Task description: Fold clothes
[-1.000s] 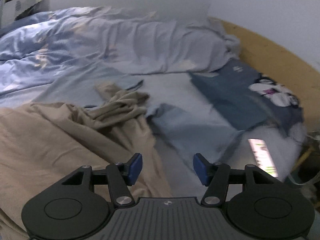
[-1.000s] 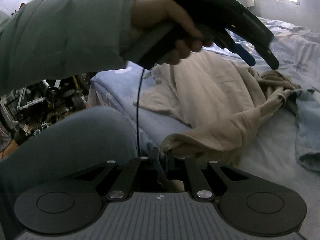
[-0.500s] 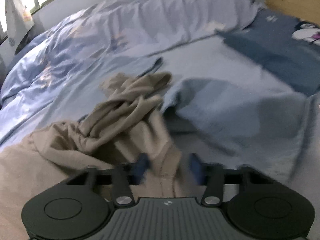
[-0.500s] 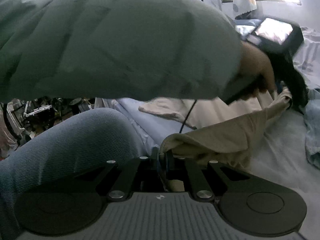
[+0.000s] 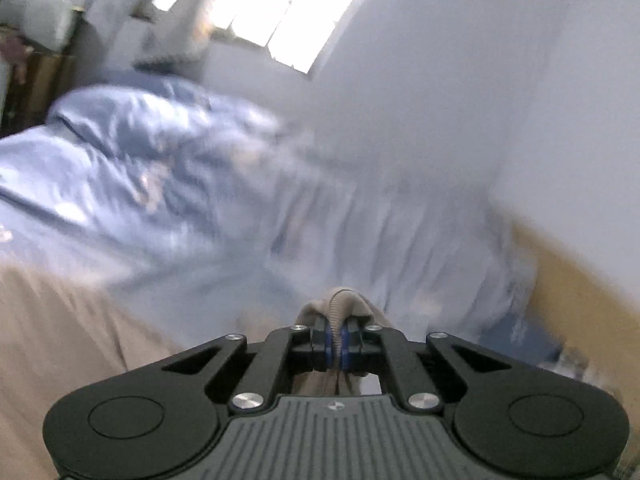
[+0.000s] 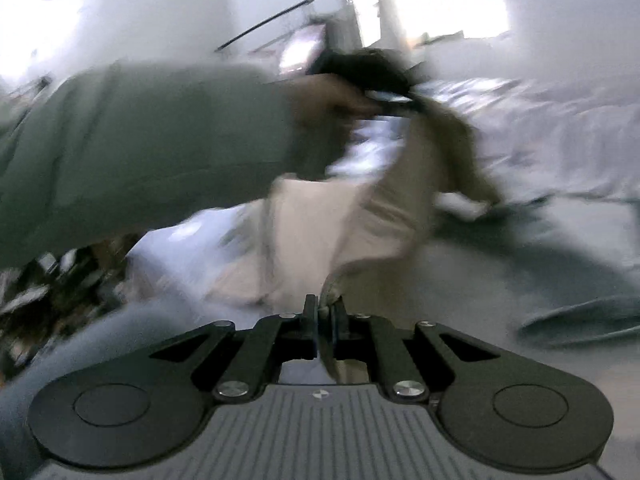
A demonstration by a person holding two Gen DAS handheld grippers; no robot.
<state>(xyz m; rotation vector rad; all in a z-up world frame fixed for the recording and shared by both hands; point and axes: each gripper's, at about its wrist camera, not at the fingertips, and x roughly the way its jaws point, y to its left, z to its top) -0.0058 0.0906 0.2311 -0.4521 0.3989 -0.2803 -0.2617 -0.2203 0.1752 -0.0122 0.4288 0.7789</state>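
Nearest us, our left gripper (image 5: pixel 336 338) had its blue-padded fingers (image 5: pixel 329 340) pinching a ribbed fold of the beige garment (image 5: pixel 340 300), which humped up just past the tips. Our right gripper (image 6: pixel 323 322) had its fingers pressed together on another edge of the same garment (image 6: pixel 360 216), and the cloth rose from there, stretched up and away to the left gripper (image 6: pixel 400 98) farther off. Beyond lay the bed (image 5: pixel 280 256), with a rumpled blue duvet (image 5: pixel 132 168) to the far left, all blurred.
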